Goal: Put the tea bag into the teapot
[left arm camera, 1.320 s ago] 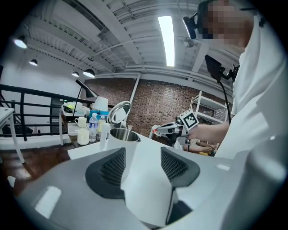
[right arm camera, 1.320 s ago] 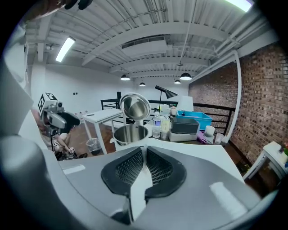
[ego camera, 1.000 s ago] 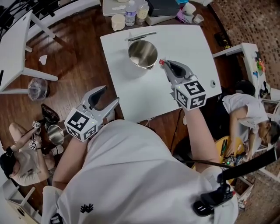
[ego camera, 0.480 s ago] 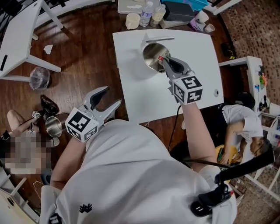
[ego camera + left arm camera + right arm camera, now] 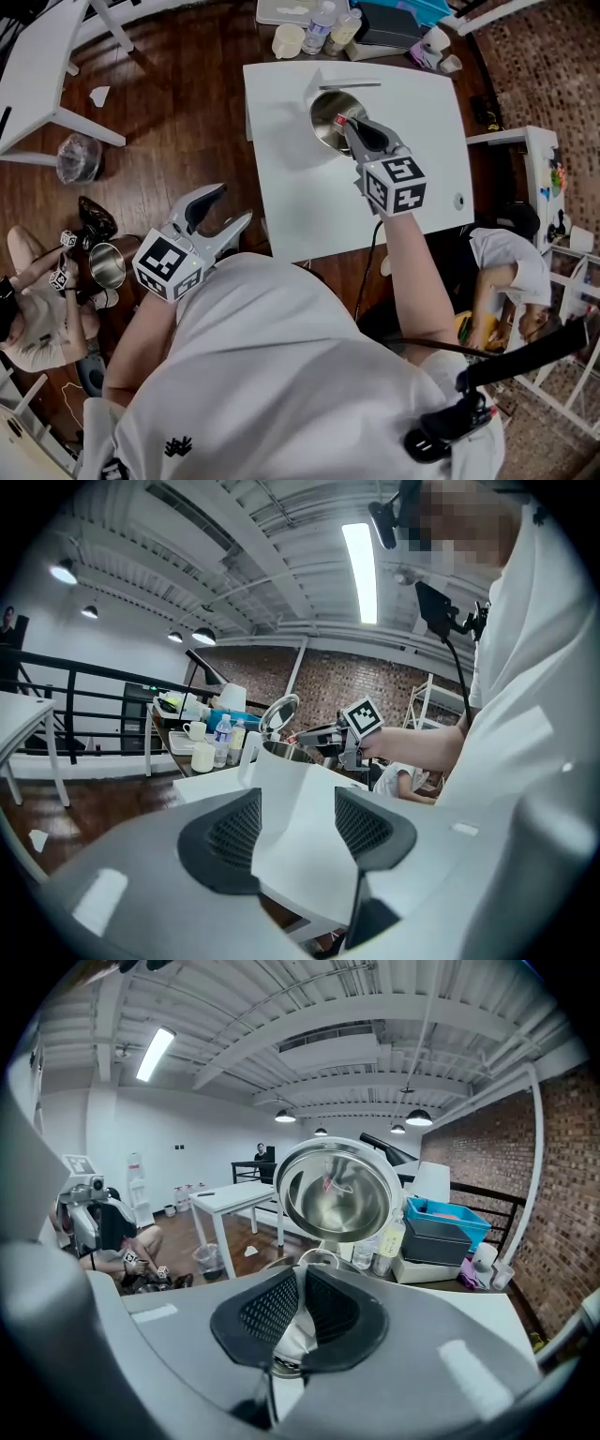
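Advancing from a second ago, you are carrying the tea bag, pinched in your right hand-held gripper, to the open teapot's rim at upper centre, nearing release.

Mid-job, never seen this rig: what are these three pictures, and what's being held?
No robot here: a person holds a two-jaw gripper in each hand. One picture looks down from their head; the other two ride on the grippers, looking along the jaws. On the white table stands a steel teapot, lid open. The right gripper is shut on a tea bag over the teapot. The left gripper, open and empty, hangs beside the table.
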A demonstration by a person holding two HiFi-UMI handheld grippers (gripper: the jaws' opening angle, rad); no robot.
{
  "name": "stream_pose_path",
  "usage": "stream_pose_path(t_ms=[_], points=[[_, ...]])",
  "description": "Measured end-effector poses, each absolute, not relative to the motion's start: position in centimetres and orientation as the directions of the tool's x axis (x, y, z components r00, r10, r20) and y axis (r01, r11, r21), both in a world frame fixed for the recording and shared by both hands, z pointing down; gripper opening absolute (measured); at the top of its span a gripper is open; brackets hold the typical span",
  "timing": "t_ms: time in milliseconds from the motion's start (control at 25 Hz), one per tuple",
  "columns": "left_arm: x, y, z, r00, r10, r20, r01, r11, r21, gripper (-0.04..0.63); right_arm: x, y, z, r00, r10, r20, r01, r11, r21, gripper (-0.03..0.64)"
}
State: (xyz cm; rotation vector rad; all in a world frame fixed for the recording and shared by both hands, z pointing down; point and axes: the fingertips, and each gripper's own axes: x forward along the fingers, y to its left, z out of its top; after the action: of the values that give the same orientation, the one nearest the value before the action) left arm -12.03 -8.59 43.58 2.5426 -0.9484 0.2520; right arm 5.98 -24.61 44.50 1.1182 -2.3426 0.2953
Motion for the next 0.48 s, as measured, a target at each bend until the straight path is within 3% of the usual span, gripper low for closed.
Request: stream_pose_path(t_ms=[480], points=[[-12.48, -8.58, 43.53, 0.741, -0.596, 0.309, -0.671, -0.673, 0.312, 0.227, 5.71, -24.91, 44.77, -0.519, -0.657, 0.547, -0.769, 0.639, 0.038, 0.077]])
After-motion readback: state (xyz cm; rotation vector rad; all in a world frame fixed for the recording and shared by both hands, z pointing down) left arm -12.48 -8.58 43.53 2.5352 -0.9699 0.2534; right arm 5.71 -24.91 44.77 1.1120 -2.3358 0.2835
